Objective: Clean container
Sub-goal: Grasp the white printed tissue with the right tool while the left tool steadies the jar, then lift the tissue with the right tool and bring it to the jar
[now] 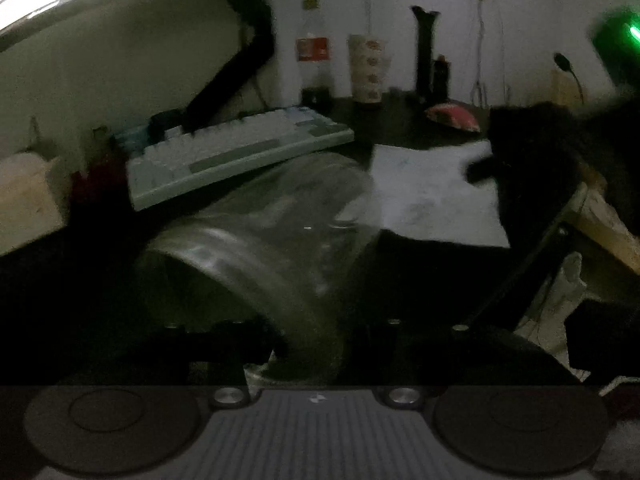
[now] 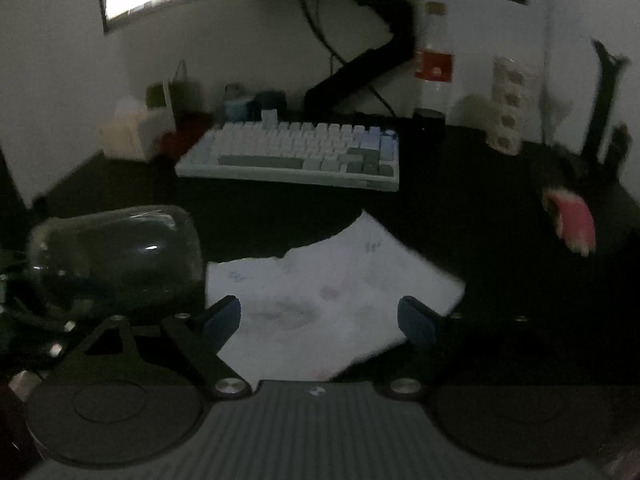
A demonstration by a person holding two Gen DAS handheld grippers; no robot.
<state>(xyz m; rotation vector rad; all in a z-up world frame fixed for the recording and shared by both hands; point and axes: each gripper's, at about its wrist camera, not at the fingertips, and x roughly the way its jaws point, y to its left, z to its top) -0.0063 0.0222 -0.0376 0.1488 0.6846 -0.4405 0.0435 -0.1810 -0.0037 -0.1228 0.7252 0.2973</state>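
A clear glass container [image 1: 256, 248] is clamped on its side between the fingers of the left gripper [image 1: 316, 344], tilted above the dark desk [image 2: 460, 216], while the right gripper [image 2: 320, 316] is held spread and empty over a white cloth [image 2: 332, 300], near a keyboard [image 2: 296, 156].

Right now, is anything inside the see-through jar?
The glass jar lies tipped on its side in the left gripper. Through its wall it looks empty, but dim, blurry glare hides any small dirt. The white cloth lies outside it.
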